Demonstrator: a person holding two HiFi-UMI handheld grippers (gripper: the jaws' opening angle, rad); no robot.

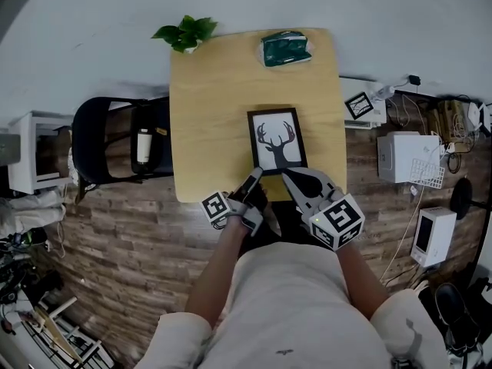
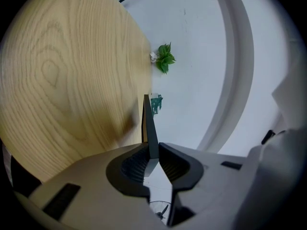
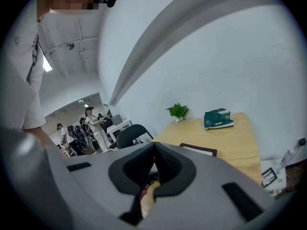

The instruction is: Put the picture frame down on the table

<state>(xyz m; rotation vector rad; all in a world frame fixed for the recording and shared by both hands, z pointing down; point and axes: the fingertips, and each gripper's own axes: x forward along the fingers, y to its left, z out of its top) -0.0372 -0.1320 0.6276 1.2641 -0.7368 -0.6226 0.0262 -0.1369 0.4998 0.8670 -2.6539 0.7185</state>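
Observation:
The black picture frame with a deer silhouette lies flat or nearly flat near the front of the wooden table. Whether it touches the top I cannot tell. My left gripper is shut on the frame's near left corner. In the left gripper view the frame runs edge-on between the ribbed pads of that gripper. My right gripper sits at the frame's near edge with its jaws together. In the right gripper view this gripper holds nothing, and the frame lies just beyond its tips.
A small green plant and a dark green object stand at the table's far edge. A black chair is left of the table. White devices and cables lie on the floor at right. People stand far off.

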